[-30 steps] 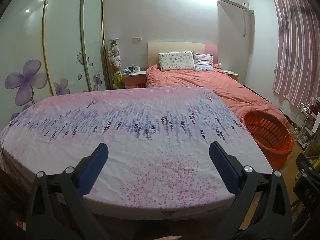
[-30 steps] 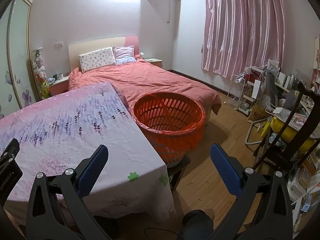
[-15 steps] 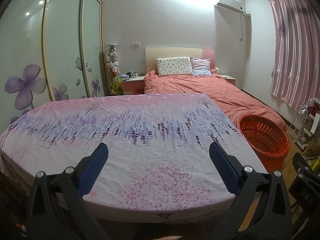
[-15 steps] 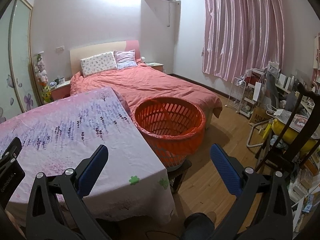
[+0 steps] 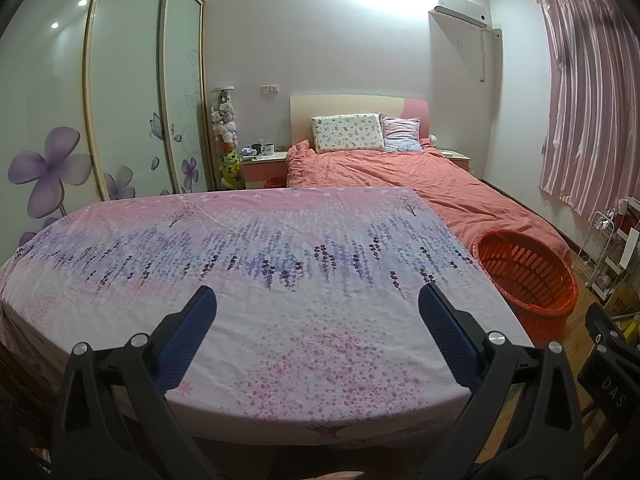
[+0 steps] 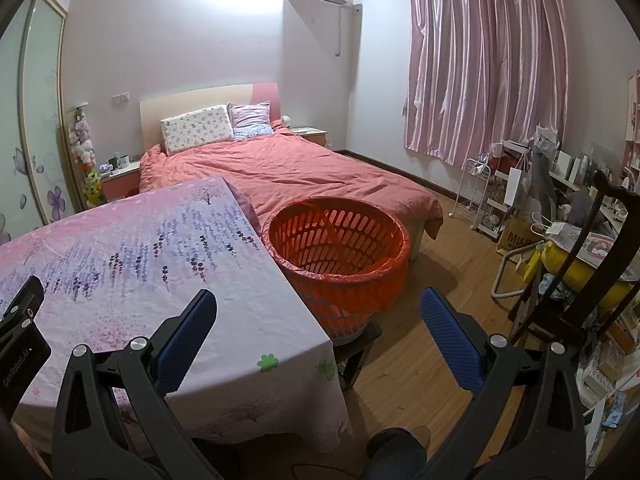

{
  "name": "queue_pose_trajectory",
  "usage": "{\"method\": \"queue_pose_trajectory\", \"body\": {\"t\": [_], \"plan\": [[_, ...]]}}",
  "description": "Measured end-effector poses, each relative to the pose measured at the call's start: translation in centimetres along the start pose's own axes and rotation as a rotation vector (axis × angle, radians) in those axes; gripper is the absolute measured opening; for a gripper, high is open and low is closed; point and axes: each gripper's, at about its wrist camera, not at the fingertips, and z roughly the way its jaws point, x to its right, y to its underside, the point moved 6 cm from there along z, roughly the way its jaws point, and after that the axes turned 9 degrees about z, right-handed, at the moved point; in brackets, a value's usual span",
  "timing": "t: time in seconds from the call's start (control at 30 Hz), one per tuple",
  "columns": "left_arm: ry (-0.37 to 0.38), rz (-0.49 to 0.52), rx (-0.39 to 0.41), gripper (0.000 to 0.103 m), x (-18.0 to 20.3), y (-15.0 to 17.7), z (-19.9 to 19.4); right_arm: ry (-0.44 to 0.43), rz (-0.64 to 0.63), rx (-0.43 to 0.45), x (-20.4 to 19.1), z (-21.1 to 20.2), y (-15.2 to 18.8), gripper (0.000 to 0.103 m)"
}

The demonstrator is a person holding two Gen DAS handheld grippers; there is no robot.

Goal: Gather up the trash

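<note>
An orange slatted basket (image 6: 340, 248) lined with an orange bag stands on a low stool at the right end of a table covered with a pink and purple flowered cloth (image 6: 132, 256). It also shows in the left wrist view (image 5: 524, 276). My left gripper (image 5: 316, 312) is open and empty above the near part of the cloth (image 5: 260, 264). My right gripper (image 6: 318, 312) is open and empty near the table's right corner, in front of the basket. No trash shows on the cloth.
A bed with a salmon cover (image 6: 288, 168) lies behind the table. A wardrobe with flower doors (image 5: 120, 100) is on the left. A dark chair (image 6: 592, 264), a white rack (image 6: 480, 188) and clutter stand on the right by the pink curtain (image 6: 488, 64). Wooden floor (image 6: 432, 312) lies beside the basket.
Both views have pulled back and tilted up a little; the table and the basket sit lower and smaller in view. Both grippers stay open and empty.
</note>
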Motion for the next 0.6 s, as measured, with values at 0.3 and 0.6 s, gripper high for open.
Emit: {"method": "queue_pose_trajectory", "body": {"t": [0.3,0.6], "plan": [[0.003,0.000,-0.002,0.099,0.26,0.08,-0.04,0.002,0.002,-0.001,0.19,-0.07,-0.10,0.101],[0.006,0.000,-0.008,0.099,0.27,0.03,0.12,0.002,0.002,-0.002,0.45,-0.06,-0.07,0.101]]}}
